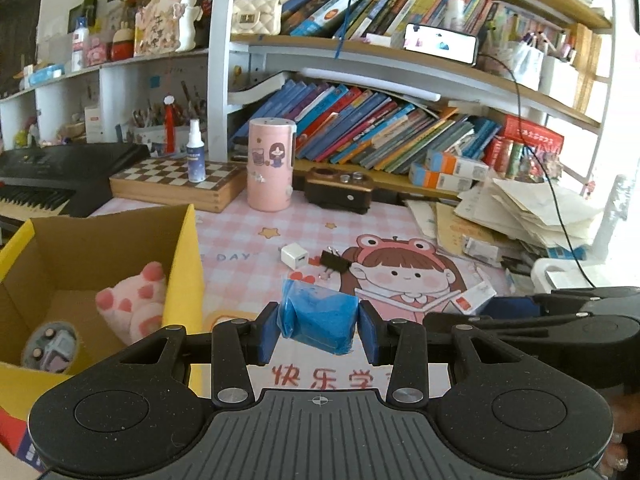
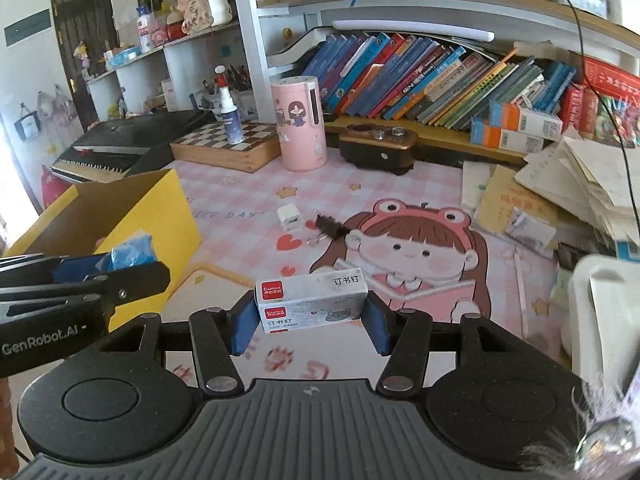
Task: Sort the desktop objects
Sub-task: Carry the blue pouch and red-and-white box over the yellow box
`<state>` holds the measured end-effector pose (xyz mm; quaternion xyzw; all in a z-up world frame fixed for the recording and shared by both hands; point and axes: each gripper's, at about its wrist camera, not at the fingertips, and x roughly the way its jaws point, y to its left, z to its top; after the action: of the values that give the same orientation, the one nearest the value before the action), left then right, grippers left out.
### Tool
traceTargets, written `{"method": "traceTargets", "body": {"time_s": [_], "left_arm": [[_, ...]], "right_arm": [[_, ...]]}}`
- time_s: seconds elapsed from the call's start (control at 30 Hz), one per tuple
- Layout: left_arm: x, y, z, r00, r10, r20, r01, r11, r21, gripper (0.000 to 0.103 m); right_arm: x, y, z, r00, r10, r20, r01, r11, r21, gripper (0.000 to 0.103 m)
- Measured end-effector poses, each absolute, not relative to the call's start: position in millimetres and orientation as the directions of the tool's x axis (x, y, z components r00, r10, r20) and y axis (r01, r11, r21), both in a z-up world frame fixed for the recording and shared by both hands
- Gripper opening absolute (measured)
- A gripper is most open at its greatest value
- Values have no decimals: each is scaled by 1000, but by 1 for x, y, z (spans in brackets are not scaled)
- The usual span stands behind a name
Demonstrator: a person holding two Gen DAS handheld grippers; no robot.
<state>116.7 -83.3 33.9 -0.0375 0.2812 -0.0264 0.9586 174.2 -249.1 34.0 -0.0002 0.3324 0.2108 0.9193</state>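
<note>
We have the left gripper (image 1: 318,330) clamped on a crumpled blue plastic packet (image 1: 320,320) and the right gripper (image 2: 311,320) clamped on a white cardboard staple box (image 2: 311,300), both beside the yellow-edged cardboard box (image 1: 182,264), which already holds a pink plush paw (image 1: 134,304) and perhaps a small toy. A white cube charger (image 1: 294,256) and black binder clip (image 1: 335,262) remain on the pink mat (image 1: 248,240).

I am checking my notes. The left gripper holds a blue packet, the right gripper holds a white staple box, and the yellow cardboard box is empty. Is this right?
Not quite: the yellow cardboard box is not empty. The left wrist view shows a pink plush paw inside. The left gripper does hold the blue packet, and the right gripper the white staple box.
</note>
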Motion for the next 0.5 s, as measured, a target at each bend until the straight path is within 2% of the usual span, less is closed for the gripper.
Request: {"method": "traceTargets", "body": {"time_s": [0.5], "left_arm": [[46,-30,28,823,-88,-562,20,992,-126,40]], "right_arm": [[96,-199,32,679,362,-638,-385,916,110,52]]}}
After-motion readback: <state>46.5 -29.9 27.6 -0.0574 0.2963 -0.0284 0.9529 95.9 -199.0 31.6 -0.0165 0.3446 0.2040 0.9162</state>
